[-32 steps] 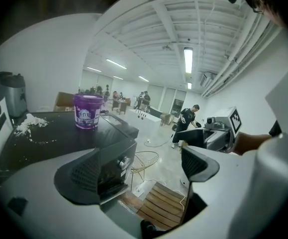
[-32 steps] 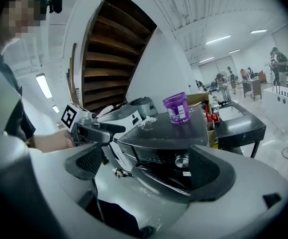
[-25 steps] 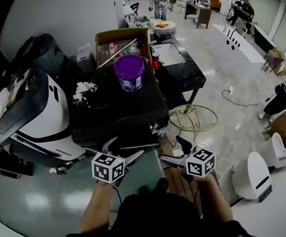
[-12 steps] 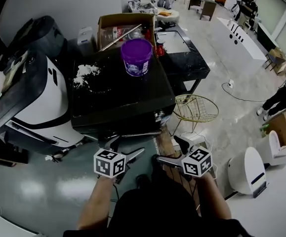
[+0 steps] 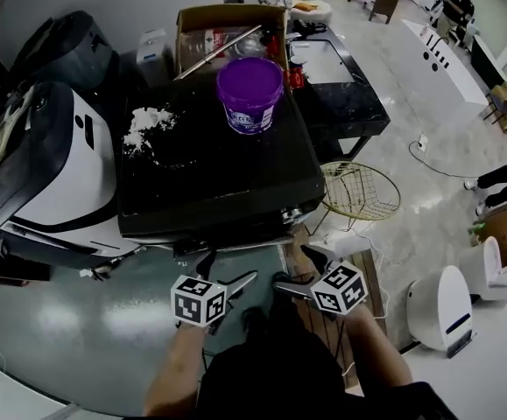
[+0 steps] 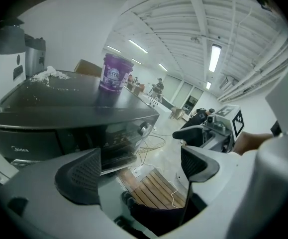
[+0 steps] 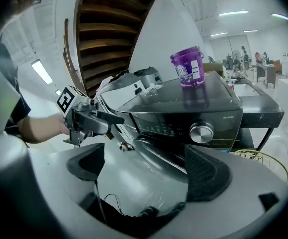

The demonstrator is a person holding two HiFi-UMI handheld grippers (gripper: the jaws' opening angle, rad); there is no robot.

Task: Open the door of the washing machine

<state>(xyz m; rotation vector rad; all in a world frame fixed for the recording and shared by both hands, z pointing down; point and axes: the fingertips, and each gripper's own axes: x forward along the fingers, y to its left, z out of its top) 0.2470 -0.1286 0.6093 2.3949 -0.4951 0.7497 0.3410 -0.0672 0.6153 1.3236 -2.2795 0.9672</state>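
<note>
Before washing machine (image 5: pixel 218 169) edge, left gripper (image 5: pixel 228 271) spread wide, right gripper (image 5: pixel 295 268) closing, probably empty

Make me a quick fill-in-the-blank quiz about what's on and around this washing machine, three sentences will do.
1. The bucket standing on top of the washing machine is ___ in colour.
2. The wire basket to the machine's right stands on the ___.
3. Behind the bucket sits an open ___ box.

Missing words: purple; floor; cardboard.
</note>
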